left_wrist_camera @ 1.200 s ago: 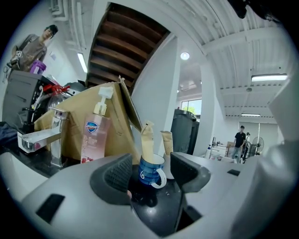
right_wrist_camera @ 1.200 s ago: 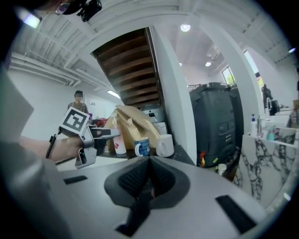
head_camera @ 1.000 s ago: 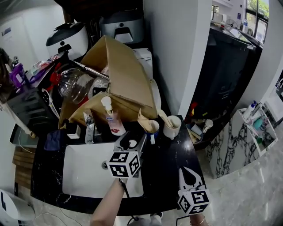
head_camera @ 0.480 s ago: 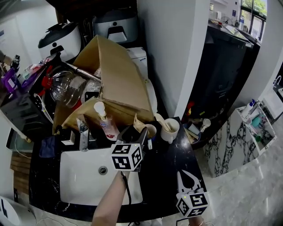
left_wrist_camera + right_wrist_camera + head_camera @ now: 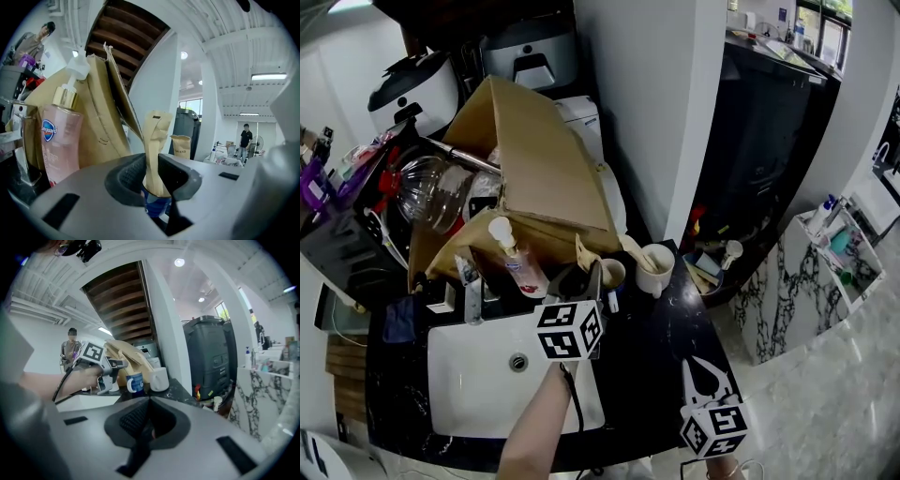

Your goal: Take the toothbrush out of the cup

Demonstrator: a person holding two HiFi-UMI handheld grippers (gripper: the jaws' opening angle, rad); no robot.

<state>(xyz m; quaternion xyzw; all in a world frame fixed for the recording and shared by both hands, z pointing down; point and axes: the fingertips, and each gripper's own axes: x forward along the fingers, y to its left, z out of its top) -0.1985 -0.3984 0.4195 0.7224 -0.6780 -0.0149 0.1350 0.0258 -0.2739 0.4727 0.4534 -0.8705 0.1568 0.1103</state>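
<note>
A blue cup [image 5: 611, 274] stands on the black counter [image 5: 661, 328] behind the sink, with a toothbrush in a tan paper wrapper [image 5: 580, 253] upright in it. My left gripper [image 5: 593, 277] reaches level to it. In the left gripper view the wrapped toothbrush [image 5: 155, 140] rises between the jaws above the cup [image 5: 157, 207]; the jaws have just been closing and both pads press the wrapper. My right gripper [image 5: 702, 365] hangs near the counter's front right corner, shut and empty, and in its own view [image 5: 150, 402] the jaws meet.
A white mug [image 5: 656, 268] with another wrapped stick stands right of the blue cup. A pink soap bottle [image 5: 517, 264], a faucet [image 5: 471, 292] and the white sink [image 5: 469, 375] lie to the left. A big cardboard box [image 5: 534, 169] leans behind.
My left gripper moved forward to the blue cup, and its jaws, wide apart before, now close round the wrapped toothbrush. The right gripper stayed put.
</note>
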